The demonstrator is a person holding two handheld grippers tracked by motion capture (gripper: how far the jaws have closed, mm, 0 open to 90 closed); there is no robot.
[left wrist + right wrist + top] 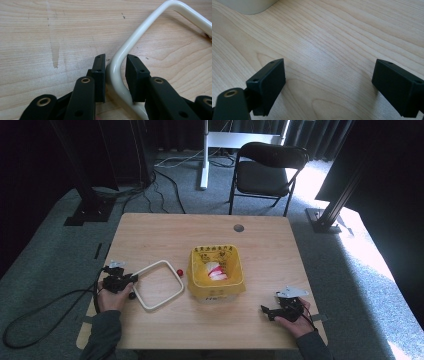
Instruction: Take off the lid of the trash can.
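A cream square frame (150,267) of rounded bar lies flat on the wooden table, left of a yellow bin (216,249). The bin holds a red-and-white object (215,270). A small red ball (179,272) rests between frame and bin. My left gripper (127,281) sits at the frame's left corner. In the left gripper view the frame's bar (140,30) runs between the jaws of the left gripper (115,57); one pad lies close against it and a gap shows at the other. My right gripper (264,310) rests near the table's front right, and its jaws (329,65) stand wide open over bare wood.
A round grommet hole (238,227) sits near the table's far edge. A black folding chair (267,170) stands beyond the table. A black cable (45,307) loops off the table's left side. A pale rounded corner (247,6) shows far ahead of the right jaws.
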